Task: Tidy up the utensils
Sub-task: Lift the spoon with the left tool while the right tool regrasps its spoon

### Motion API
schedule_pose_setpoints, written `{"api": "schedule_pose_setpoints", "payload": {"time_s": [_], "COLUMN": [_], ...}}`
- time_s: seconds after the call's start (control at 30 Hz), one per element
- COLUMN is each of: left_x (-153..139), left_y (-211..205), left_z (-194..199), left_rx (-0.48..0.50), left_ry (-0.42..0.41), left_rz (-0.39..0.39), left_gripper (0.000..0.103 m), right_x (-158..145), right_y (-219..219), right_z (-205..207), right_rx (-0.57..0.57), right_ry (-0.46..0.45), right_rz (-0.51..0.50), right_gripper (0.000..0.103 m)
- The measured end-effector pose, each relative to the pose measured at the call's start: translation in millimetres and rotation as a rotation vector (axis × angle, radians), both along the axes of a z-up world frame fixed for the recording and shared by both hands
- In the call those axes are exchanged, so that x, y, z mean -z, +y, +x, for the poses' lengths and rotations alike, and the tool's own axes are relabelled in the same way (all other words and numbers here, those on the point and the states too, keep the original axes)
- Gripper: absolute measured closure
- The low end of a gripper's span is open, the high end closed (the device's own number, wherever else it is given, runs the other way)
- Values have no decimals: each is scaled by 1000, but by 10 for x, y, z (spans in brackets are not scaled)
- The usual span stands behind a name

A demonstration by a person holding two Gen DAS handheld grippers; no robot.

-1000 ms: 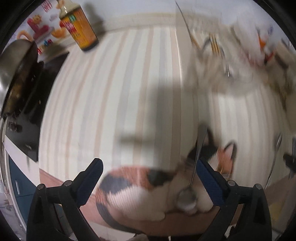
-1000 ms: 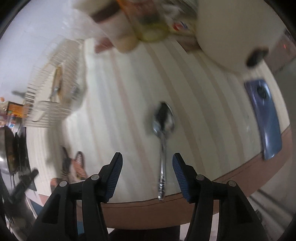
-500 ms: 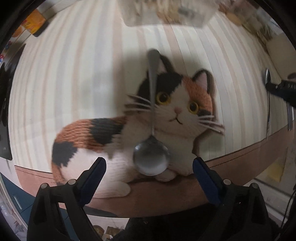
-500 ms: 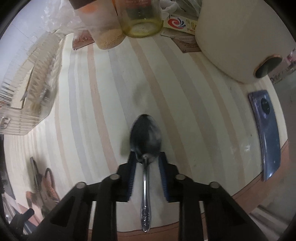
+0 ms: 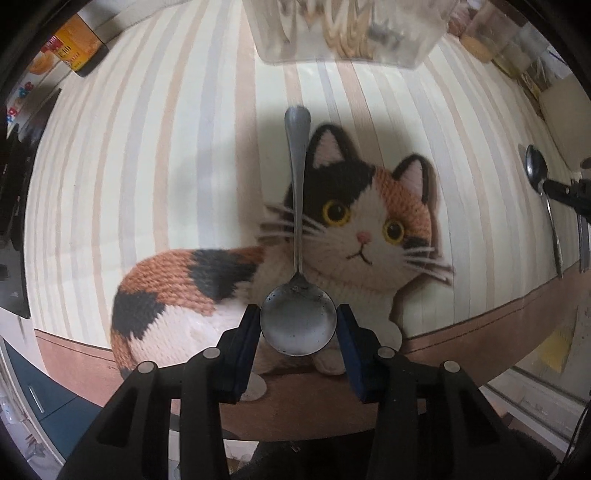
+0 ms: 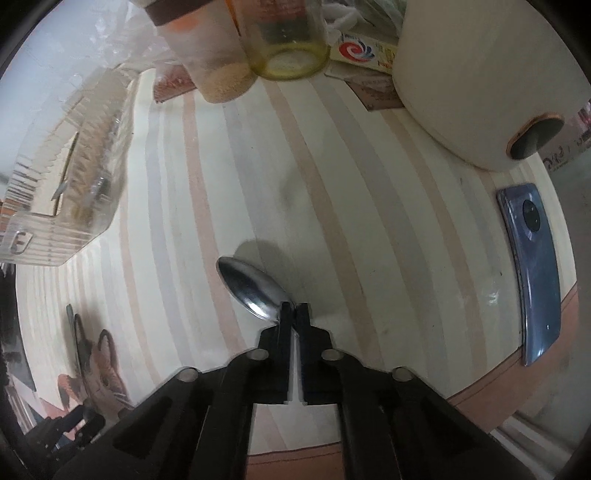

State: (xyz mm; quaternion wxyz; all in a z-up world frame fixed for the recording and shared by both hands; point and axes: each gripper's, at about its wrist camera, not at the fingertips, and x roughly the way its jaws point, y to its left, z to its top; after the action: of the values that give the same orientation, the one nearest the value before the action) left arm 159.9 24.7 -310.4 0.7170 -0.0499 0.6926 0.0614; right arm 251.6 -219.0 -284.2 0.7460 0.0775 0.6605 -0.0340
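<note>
In the left wrist view a round soup spoon (image 5: 298, 325) lies on a knitted cat mat (image 5: 347, 236), handle pointing away. My left gripper (image 5: 298, 326) has closed its blue pads against the two sides of the spoon's bowl. In the right wrist view my right gripper (image 6: 294, 310) is shut on the neck of an oval spoon (image 6: 251, 288), whose bowl sticks out to the left, tilted above the striped cloth. That spoon (image 5: 537, 173) and the right gripper's tip also show at the right edge of the left wrist view. A clear utensil box (image 6: 66, 173) stands at the back left.
Jars (image 6: 288, 40) and a white cooker (image 6: 480, 81) stand at the back of the striped table. A blue phone (image 6: 532, 266) lies at the right near the edge. A sauce bottle (image 5: 77, 48) stands far left. The clear box (image 5: 347, 29) sits beyond the cat mat.
My left gripper moved in over the cat mat and closed onto the round spoon's bowl. My right gripper closed on the oval spoon's neck and tipped it up, bowl turning left.
</note>
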Motion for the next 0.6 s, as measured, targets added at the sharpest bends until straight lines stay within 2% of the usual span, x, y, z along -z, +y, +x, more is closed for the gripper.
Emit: {"api": "schedule_pose_setpoints", "payload": {"time_s": [0.23, 0.37, 0.5, 0.6], "left_x": [-237, -406, -558, -656], "left_y": [54, 108, 180, 277], "left_z": [95, 87, 123, 98], "left_rx": [-15, -37, -60, -71], "left_ry": [-56, -84, -114, -134], "left_rz": [15, 10, 4, 4], "left_gripper": [65, 65, 65, 65], "right_x": [-57, -208, -364, -355], "right_y": [-27, -40, -26, -12], "right_z": [-83, -154, -147, -66], "right_rx": [13, 27, 18, 6], "right_ry": [-6, -33, -63, -53], "right_rz": [53, 93, 102, 112], "right_gripper": [103, 103, 103, 103]}}
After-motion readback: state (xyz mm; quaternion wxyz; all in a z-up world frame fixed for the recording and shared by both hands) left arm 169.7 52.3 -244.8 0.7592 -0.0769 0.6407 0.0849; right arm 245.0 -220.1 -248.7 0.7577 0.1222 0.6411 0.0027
